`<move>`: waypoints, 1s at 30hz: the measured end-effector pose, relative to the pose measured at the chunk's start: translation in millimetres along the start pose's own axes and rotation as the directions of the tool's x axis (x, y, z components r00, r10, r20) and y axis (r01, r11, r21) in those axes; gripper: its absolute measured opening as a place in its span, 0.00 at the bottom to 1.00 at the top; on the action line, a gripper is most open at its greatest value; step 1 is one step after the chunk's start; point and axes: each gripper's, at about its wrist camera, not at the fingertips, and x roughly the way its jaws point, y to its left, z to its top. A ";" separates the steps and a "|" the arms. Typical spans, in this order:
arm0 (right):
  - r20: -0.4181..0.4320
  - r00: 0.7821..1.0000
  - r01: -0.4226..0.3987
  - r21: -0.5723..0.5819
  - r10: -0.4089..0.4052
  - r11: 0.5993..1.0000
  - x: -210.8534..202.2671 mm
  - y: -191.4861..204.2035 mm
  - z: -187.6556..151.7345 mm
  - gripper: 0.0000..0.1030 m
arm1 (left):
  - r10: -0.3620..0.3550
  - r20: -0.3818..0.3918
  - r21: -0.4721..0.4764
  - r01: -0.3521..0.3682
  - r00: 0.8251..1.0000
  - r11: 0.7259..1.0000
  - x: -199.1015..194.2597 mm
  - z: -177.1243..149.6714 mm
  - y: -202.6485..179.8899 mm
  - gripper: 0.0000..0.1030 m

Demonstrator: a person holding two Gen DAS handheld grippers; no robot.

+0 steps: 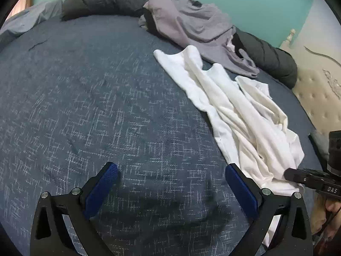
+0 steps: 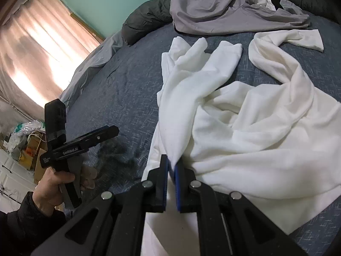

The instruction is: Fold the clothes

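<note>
The right gripper [image 2: 171, 164] is pressed together on a fold of the white garment [image 2: 251, 128], pinching the cloth between its blue pads [image 2: 178, 183] near the garment's near edge. The left gripper [image 1: 171, 183] is spread wide, its blue pads [image 1: 102, 189] well apart, hovering over bare blue bedspread [image 1: 89, 106] just beside the garment's left edge; in the right wrist view it shows from the side, held by a hand [image 2: 53, 187] in a dark sleeve [image 2: 23, 219]. The white garment lies rumpled on the bedspread, its sleeves or legs stretching away toward the far side of the bed. Beyond it lies a crumpled grey garment [image 1: 191, 27], partly draped over a dark rolled quilt [image 1: 102, 0] along the bed's far edge. A teal wall [image 1: 255, 0] stands behind, and a lit curtain [image 2: 38, 49] hangs at the left.
</note>
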 end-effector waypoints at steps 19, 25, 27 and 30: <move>-0.002 0.996 -0.087 0.012 0.087 0.996 -22.0 17.0 -18.8 0.10 | -0.059 0.022 0.015 0.059 0.998 0.998 -14.8 0.4 -8.4 1.00; 0.160 0.985 0.052 0.082 -0.064 0.995 -64.1 -12.9 -20.7 0.25 | -0.116 0.033 0.031 0.115 0.993 0.993 -18.6 3.7 -21.2 0.99; 0.194 0.974 0.099 0.115 -0.120 0.988 -71.8 -25.1 -26.7 0.26 | -0.138 0.032 0.037 0.137 0.990 0.990 -19.1 4.9 -29.2 0.99; 0.209 0.964 0.135 0.156 -0.166 0.979 -72.3 -38.6 -36.8 0.27 | -0.167 0.029 0.053 0.165 0.986 0.985 -18.6 5.5 -43.1 0.99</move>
